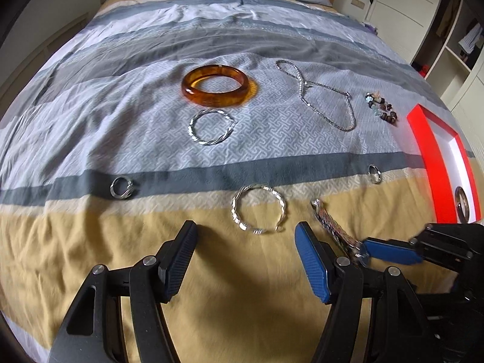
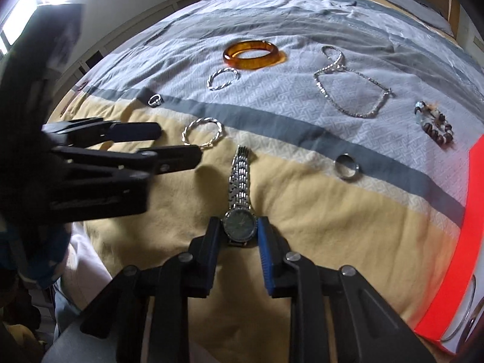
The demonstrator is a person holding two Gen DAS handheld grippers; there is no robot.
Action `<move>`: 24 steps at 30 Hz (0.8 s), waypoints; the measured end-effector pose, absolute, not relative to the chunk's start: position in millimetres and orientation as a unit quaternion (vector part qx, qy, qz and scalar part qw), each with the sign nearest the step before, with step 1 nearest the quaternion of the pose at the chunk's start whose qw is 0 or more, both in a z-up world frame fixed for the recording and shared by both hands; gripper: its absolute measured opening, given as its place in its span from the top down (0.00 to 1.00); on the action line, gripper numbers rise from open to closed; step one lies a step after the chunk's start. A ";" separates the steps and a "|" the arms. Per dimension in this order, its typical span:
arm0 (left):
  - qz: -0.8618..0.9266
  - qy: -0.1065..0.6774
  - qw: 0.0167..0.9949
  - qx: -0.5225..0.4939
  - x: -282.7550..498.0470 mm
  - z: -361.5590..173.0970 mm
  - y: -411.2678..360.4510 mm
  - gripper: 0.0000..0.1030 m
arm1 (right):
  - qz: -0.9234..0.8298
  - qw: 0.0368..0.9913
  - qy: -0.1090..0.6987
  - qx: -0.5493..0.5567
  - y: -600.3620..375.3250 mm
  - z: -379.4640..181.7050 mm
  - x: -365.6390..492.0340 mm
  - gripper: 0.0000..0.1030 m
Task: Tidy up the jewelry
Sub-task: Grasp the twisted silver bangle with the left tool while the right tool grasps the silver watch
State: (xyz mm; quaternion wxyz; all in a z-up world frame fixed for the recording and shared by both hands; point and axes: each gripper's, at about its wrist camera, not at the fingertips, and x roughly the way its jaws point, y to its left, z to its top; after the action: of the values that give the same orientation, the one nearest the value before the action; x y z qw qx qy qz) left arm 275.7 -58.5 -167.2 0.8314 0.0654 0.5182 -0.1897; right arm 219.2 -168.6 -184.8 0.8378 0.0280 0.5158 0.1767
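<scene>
A silver watch lies on the yellow stripe of the bedspread, its band stretched away from me. My right gripper is shut on its round case, a pad pressing each side; the left wrist view shows this gripper at the watch's near end. My left gripper stands open just short of a twisted silver cuff, touching nothing. Farther off lie an amber bangle, a twisted silver hoop, a chain necklace and a beaded bracelet.
A red-rimmed box sits at the right edge of the bed with a ring inside. Two small rings lie on the grey stripe, one left, one right. Cupboards stand behind on the right.
</scene>
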 end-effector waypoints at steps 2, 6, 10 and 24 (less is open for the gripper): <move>-0.188 0.522 0.829 0.069 280.6 -172.2 -64.5 0.37 | 0.174 0.839 0.514 0.040 -176.4 -183.1 217.0 0.77; -0.184 0.524 0.829 0.068 286.0 -177.8 -70.4 0.60 | 0.168 0.843 0.508 0.057 -187.9 -177.5 211.0 0.77; -0.185 0.522 0.830 0.062 284.0 -174.2 -68.5 0.62 | 0.163 0.848 0.500 0.063 -194.7 -169.0 204.3 0.78; -0.230 0.482 0.843 0.061 240.2 -113.4 -101.4 0.62 | 0.128 0.891 0.429 0.078 -246.4 -97.3 164.0 0.78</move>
State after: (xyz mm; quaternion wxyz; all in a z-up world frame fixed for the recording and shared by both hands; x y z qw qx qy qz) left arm 240.2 -101.4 -113.4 0.8433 0.0611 0.4818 -0.2302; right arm 164.0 -246.4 -97.3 0.8910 0.0777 0.4286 0.1282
